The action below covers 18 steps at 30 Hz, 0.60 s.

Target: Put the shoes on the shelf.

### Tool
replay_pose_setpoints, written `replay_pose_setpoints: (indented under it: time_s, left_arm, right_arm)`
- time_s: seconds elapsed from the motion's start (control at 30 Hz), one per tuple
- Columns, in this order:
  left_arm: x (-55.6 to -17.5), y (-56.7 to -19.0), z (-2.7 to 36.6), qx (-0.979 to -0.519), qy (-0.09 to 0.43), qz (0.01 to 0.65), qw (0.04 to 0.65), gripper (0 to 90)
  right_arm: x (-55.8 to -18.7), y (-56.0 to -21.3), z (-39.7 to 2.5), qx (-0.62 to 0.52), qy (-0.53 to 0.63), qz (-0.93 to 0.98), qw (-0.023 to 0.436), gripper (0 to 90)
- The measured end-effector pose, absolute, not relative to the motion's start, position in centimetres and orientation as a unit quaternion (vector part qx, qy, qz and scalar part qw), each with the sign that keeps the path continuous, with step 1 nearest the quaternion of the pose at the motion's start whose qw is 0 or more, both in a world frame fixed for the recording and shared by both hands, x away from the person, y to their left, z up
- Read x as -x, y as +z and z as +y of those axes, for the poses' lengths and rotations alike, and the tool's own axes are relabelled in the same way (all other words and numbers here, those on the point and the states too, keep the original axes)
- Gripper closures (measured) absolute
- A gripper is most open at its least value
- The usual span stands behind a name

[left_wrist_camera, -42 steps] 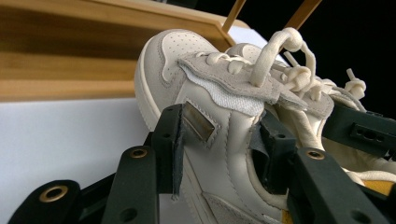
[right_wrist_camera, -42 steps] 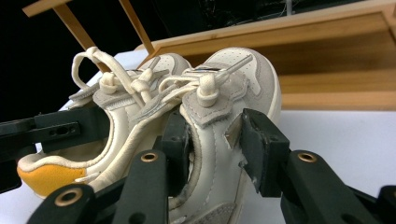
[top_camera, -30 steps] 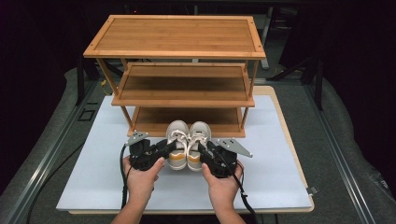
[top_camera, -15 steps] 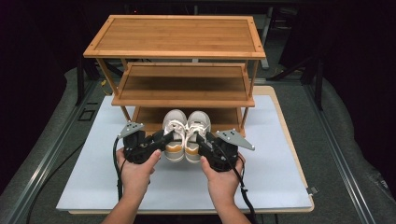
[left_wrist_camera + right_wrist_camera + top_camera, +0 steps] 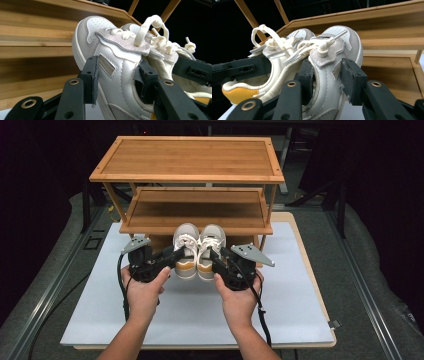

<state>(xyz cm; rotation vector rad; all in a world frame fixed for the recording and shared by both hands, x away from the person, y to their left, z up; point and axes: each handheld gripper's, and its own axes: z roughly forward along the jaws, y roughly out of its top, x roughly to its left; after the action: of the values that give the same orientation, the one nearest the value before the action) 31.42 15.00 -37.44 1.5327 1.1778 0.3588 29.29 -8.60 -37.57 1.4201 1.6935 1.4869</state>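
A pair of white sneakers with cream laces and orange heels is held side by side in front of a three-shelf wooden rack (image 5: 190,157). My left gripper (image 5: 177,255) is shut on the outer side wall of the left sneaker (image 5: 186,245). My right gripper (image 5: 216,256) is shut on the side of the right sneaker (image 5: 212,245). In the left gripper view the gripper (image 5: 117,75) clamps the sneaker's (image 5: 95,30) collar. The right gripper (image 5: 327,75) pinches its sneaker (image 5: 339,37) the same way. Both toes point at the rack and overlap the middle shelf's (image 5: 195,212) front edge.
The rack stands at the back of a white mat (image 5: 200,315) on a wooden board. Its top and middle shelves are bare, and the bottom shelf is mostly hidden behind the sneakers. A metal rail (image 5: 55,285) runs along the left. Cables trail from both grippers toward the person.
Both hands have carried the sneakers forward and up, from low over the mat to the height of the middle shelf's front edge. Both grips are unchanged.
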Motion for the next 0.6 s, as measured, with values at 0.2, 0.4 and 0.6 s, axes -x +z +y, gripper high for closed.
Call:
replay_pose_setpoints:
  time_s: [0.2, 0.4, 0.6]
  left_arm:
    - [-32.0, -37.1, 14.8, -0.649, 0.152, 0.497, 0.555, 58.4]
    - [-32.9, -36.9, 14.8, -0.648, 0.153, 0.499, 0.555, 58.4]
    - [-34.2, -36.9, 15.0, -0.646, 0.152, 0.501, 0.556, 58.5]
  right_arm:
    - [-29.8, -37.3, -8.6, -0.517, 0.539, 0.619, 0.241, 63.3]
    - [-30.6, -37.1, -8.7, -0.518, 0.540, 0.619, 0.239, 63.3]
    - [-31.9, -36.9, -8.5, -0.513, 0.536, 0.624, 0.247, 63.3]
